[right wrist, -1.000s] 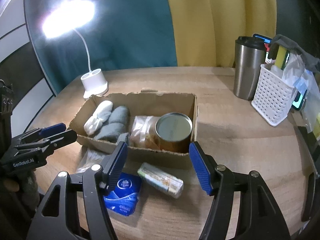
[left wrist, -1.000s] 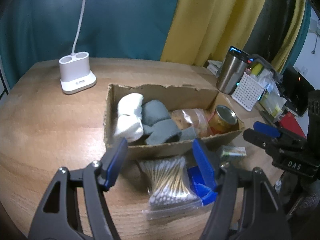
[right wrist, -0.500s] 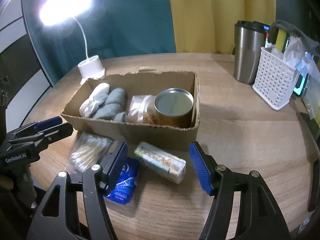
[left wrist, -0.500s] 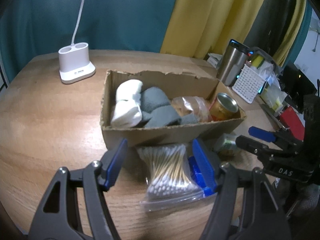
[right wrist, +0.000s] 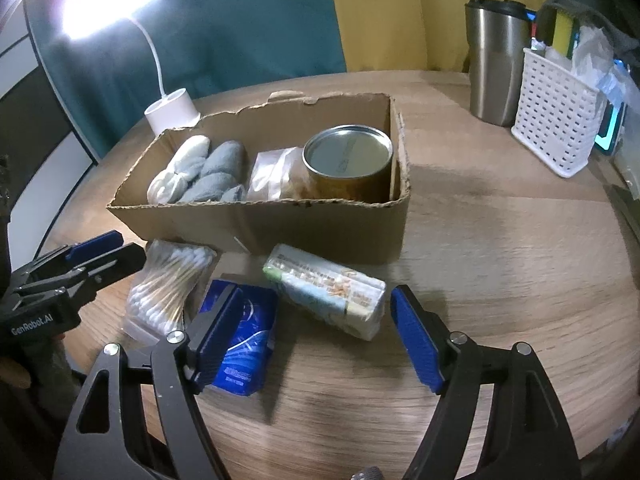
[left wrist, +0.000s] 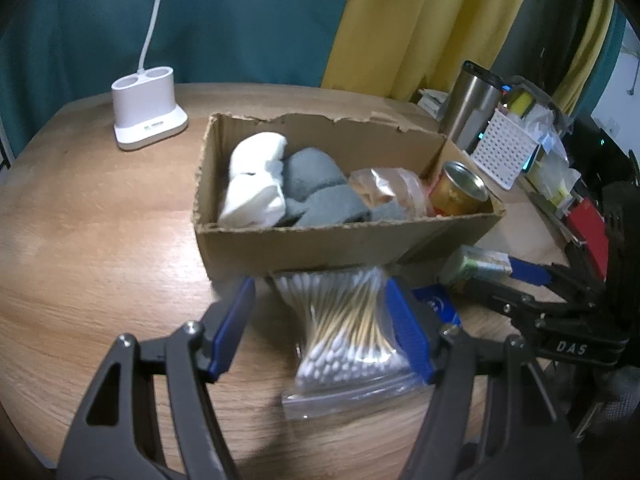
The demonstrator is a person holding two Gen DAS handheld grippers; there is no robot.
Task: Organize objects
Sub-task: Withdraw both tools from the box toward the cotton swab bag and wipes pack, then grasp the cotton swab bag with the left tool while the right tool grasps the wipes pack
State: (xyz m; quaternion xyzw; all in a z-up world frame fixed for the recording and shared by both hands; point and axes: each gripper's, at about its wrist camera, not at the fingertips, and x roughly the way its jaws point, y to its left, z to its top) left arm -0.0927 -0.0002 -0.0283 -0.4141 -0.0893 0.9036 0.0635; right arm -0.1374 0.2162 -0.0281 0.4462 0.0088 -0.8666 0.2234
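An open cardboard box (left wrist: 320,248) (right wrist: 320,228) on the wooden table holds white and grey rolled socks (left wrist: 280,188), a clear bag of snacks (right wrist: 272,176) and a gold can (right wrist: 348,160). In front of the box lie a clear bag of cotton swabs (left wrist: 348,332) (right wrist: 168,284), a blue tissue packet (right wrist: 244,348) and a pale wrapped packet (right wrist: 328,292). My left gripper (left wrist: 324,328) is open, its fingers either side of the swab bag. My right gripper (right wrist: 312,336) is open and empty, low over the blue and pale packets.
A white lamp base (left wrist: 148,108) stands at the back left. A steel tumbler (right wrist: 496,64) and a white perforated basket (right wrist: 556,120) full of items stand at the back right. More clutter sits at the table's right edge (left wrist: 560,184).
Both grippers have moved down and closer to the items in front of the box. The left gripper's fingers now flank the swab bag. Both stay open.
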